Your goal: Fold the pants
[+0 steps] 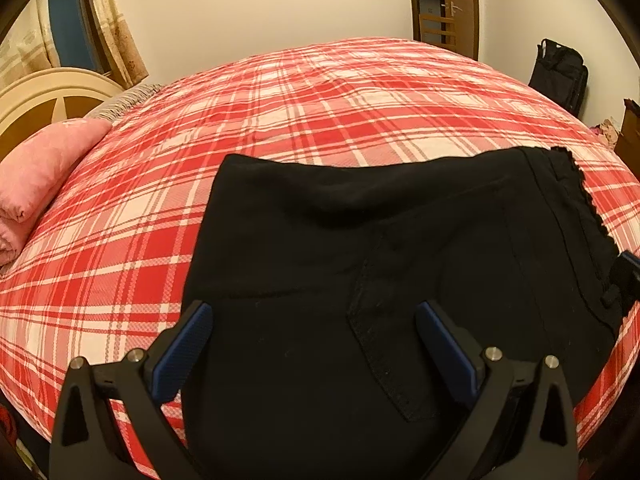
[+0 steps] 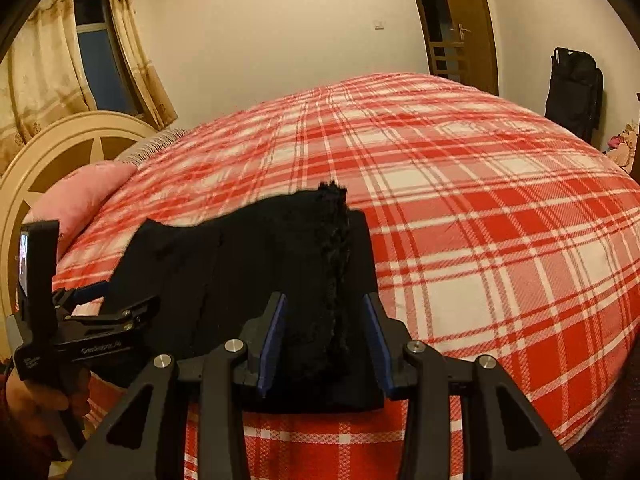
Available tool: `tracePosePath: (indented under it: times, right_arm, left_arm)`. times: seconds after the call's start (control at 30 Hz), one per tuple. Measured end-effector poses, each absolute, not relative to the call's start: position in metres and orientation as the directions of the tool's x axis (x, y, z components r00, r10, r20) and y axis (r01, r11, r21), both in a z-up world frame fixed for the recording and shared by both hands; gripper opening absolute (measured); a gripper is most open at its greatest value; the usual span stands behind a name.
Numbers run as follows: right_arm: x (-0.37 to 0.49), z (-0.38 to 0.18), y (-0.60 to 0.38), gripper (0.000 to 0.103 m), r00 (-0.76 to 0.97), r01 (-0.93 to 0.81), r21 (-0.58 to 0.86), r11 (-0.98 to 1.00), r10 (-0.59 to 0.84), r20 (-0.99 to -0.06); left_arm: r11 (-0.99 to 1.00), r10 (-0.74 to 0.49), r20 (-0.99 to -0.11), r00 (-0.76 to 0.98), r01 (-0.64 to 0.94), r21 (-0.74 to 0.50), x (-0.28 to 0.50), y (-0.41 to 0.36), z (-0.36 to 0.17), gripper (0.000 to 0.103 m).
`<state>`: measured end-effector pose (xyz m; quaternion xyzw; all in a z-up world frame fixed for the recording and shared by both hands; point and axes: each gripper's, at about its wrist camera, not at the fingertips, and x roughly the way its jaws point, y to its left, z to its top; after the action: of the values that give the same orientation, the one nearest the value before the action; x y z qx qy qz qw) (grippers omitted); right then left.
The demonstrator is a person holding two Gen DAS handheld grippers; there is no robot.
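- One pair of black pants (image 1: 380,264) lies on the plaid bed (image 1: 280,112), already folded into a squat block, so my guess is this is a late fold.
- Left tongs (image 1: 316,344) hang over the near edge with both blue pads wide apart and nothing pinched, probably lining up the next grab.
- Right tongs (image 2: 326,340) straddle the frilly waistband end (image 2: 334,264); pads partway apart, cloth between them, but I can't tell if they actually bite.
- Count: two tongs, one pants, one pink pillow (image 1: 36,168) well off beyond the left tongs.
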<state>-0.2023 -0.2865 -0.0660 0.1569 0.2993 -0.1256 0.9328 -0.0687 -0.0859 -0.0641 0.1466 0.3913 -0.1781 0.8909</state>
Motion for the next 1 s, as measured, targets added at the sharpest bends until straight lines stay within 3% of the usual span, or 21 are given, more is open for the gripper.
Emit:
tracePosePath:
  times: [0.23,0.4,0.47,0.57,0.67,0.77,0.83,0.87,1.0]
  right_arm:
    - [-0.193,-0.041,-0.291,0.041,0.824,0.276,0.227,0.934,-0.109,-0.555]
    - [-0.131,-0.035,-0.242,0.040,0.832,0.059,0.245,0.968,0.088,-0.548]
    - [-0.098,-0.037,-0.214,0.024,0.813,-0.027,0.219,0.975,0.149,-0.564]
    - [-0.045,-0.046,-0.180,0.017,0.763,-0.109,0.210,0.972,0.217,-0.608]
    - [-0.015,-0.059,-0.165,0.015,0.733,-0.072,0.128,0.989,0.139,-0.666]
    - [-0.025,-0.066,-0.184,0.015,0.733,-0.016,0.206,0.978,0.151,-0.663]
    - [-0.033,-0.072,-0.196,0.015,0.727,0.038,0.119,0.992,0.054,-0.685]
    - [-0.032,-0.080,-0.204,0.003,0.703,0.066,0.088,0.994,0.016,-0.711]
    - [-0.031,-0.086,-0.233,0.000,0.693,0.076,0.243,0.967,0.124,-0.710]
  left_arm:
    - [0.884,-0.279,-0.733,0.621,0.464,0.057,-0.069,-0.050,-0.042,0.103]
    - [0.939,-0.242,-0.713,0.658,0.345,-0.001,-0.060,0.006,-0.043,0.103]
    - [0.952,-0.226,-0.734,0.640,0.304,-0.028,-0.056,0.018,-0.053,0.102]
    - [0.952,-0.223,-0.778,0.588,0.301,-0.045,-0.058,0.018,-0.070,0.100]
    - [0.952,-0.220,-0.784,0.580,0.302,-0.044,-0.064,0.017,-0.077,0.099]
    - [0.955,-0.212,-0.797,0.566,0.295,-0.045,-0.063,0.017,-0.081,0.100]
    - [0.953,-0.216,-0.796,0.565,0.301,-0.045,-0.063,0.019,-0.081,0.102]
    - [0.950,-0.217,-0.795,0.567,0.308,-0.039,-0.062,0.019,-0.082,0.103]
    - [0.941,-0.249,-0.809,0.533,0.330,-0.073,-0.048,0.022,-0.078,0.103]
